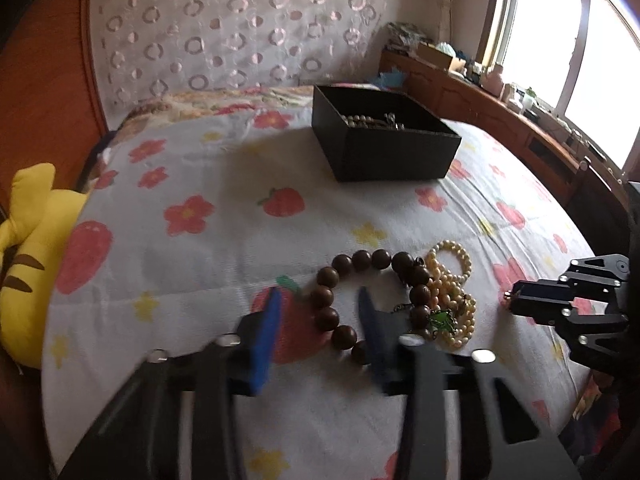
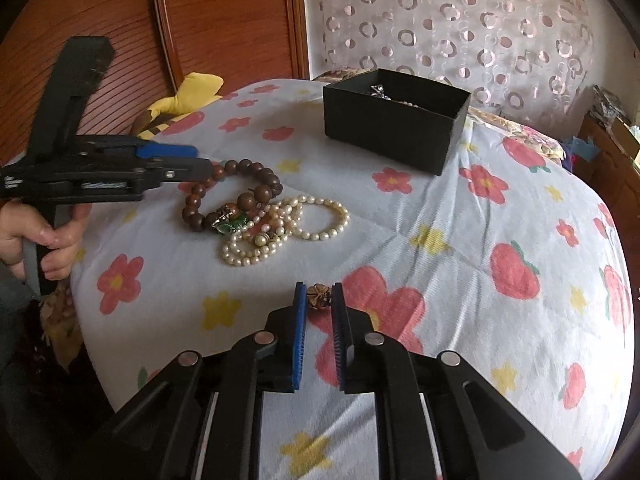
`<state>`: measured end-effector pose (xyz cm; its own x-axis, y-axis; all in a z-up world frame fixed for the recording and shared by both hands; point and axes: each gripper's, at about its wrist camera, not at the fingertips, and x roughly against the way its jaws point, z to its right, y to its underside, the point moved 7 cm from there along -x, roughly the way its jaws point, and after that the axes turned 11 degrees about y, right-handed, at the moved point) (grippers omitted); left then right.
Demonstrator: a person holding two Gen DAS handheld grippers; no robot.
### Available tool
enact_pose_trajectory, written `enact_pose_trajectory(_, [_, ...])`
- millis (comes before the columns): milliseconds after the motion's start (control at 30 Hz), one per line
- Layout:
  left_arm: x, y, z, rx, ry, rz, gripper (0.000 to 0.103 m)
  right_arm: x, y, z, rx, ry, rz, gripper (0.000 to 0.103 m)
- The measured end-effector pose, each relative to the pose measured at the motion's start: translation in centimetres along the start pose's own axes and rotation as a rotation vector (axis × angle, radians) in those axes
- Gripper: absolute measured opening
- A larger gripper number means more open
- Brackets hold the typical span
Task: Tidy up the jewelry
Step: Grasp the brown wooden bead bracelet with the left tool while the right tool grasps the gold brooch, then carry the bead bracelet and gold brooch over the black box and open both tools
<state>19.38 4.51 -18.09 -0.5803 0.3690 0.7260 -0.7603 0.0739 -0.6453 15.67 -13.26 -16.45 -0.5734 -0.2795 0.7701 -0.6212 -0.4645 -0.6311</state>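
Note:
A brown wooden bead bracelet [image 1: 362, 260] [image 2: 262, 192] lies on the flowered bedspread [image 1: 224, 264], tangled with cream pearl strands [image 1: 452, 284] [image 2: 280, 224] and a green pendant [image 1: 444, 318] [image 2: 234, 224]. My left gripper [image 1: 318, 292] [image 2: 202, 160] is down over the bracelet's left side. Its blue pads straddle several beads with a gap on the left, so it is open. My right gripper [image 2: 319, 286] [image 1: 510, 298] is shut on a small carved brown bead [image 2: 320, 296] just above the cover. An open black box [image 1: 384, 156] [image 2: 392, 136] stands further back with some jewelry inside.
A yellow plush toy [image 1: 28, 248] [image 2: 192, 88] lies at the bed's left edge by the wooden headboard [image 2: 120, 20]. A cluttered wooden sideboard [image 1: 480, 92] runs under the window on the right. A person's hand [image 2: 44, 236] grips the left tool's handle.

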Motion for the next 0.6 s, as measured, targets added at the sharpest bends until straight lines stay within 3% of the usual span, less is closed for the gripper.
enact_pose_trajectory(333, [-1.7,-0.6,0.1,-0.004,-0.016,-0.042,0.028,2.0,-0.3,0.7,-0.018,-0.006,0.041,0.014])
enact_pose_trajectory(400, [-2.0,-0.6,0.2,-0.008,-0.015,-0.051,0.013,2.3,-0.2,0.8,-0.019,-0.005,0.045,0.014])
enact_pose_trajectory(600, [-1.1,-0.9,1.6,-0.054,-0.003,-0.025,0.012,3.1,-0.7,1.2,-0.027,-0.007,0.058,0.014])
